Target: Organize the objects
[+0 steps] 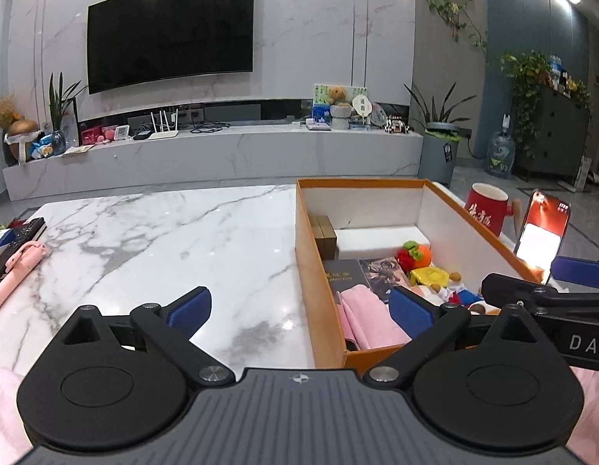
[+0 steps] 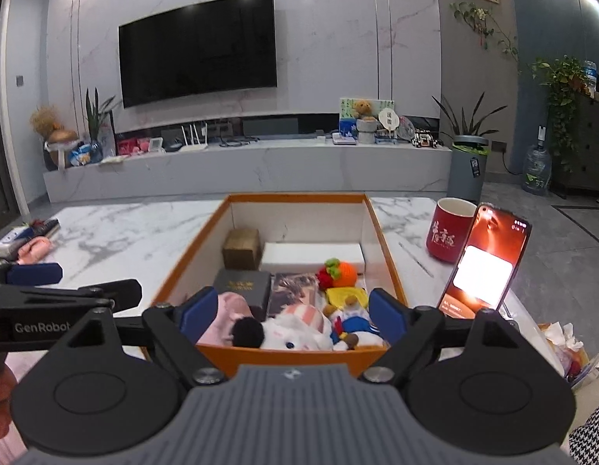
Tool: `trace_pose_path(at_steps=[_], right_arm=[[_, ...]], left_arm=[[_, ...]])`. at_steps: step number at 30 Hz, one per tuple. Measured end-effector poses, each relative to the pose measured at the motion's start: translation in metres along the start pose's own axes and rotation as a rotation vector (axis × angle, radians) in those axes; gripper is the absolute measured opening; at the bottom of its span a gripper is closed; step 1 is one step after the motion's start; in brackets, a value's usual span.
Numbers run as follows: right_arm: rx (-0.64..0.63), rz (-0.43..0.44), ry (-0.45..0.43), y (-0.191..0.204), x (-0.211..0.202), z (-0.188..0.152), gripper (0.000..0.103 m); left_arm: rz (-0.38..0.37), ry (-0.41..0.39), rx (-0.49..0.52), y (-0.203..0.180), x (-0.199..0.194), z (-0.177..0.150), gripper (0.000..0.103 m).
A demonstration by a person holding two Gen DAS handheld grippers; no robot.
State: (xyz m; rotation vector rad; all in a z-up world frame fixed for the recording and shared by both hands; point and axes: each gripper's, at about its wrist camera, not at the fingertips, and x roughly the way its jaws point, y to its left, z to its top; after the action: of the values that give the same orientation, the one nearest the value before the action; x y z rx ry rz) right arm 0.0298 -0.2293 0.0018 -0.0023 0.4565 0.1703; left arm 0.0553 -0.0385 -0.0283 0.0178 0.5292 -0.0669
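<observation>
An orange box (image 1: 318, 271) (image 2: 388, 255) stands on the marble table (image 1: 163, 240). It holds a brown block (image 2: 241, 248), a white slab (image 2: 313, 254), a dark book (image 2: 243, 286), an orange and red plush fruit (image 2: 338, 271), a yellow item (image 2: 344, 295), a pink cloth (image 1: 371, 317) and plush toys (image 2: 299, 329). My left gripper (image 1: 301, 308) is open and empty, straddling the box's left wall near its front corner. My right gripper (image 2: 293, 316) is open and empty above the box's front edge, over the plush toys.
A red mug (image 2: 448, 228) and a lit phone (image 2: 485, 259) propped upright stand right of the box. A pink selfie stick (image 1: 16, 271), a remote and a small box lie at the table's left edge. A TV console is beyond the table.
</observation>
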Motion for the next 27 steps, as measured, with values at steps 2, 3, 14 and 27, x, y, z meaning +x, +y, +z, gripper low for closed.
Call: trace_pose_path(at_steps=[2,3,14,27], right_arm=[[0.0,-0.007,0.004,-0.002,0.006,-0.002,0.086],[0.001,-0.009,0.008,-0.003,0.008,-0.003,0.086],[0.017,-0.007,0.032,-0.018,0.021,-0.013,0.086],[0.045,0.018,0.048,-0.021,0.023,-0.013,0.086]], left_arm=[[0.001,0.006,0.005,-0.004,0.005,0.0,0.103],[0.0,0.008,0.008,-0.005,0.006,0.0,0.103],[0.0,0.042,0.036,-0.013,0.02,-0.004,0.103],[0.007,0.032,0.048,-0.014,0.016,-0.005,0.103]])
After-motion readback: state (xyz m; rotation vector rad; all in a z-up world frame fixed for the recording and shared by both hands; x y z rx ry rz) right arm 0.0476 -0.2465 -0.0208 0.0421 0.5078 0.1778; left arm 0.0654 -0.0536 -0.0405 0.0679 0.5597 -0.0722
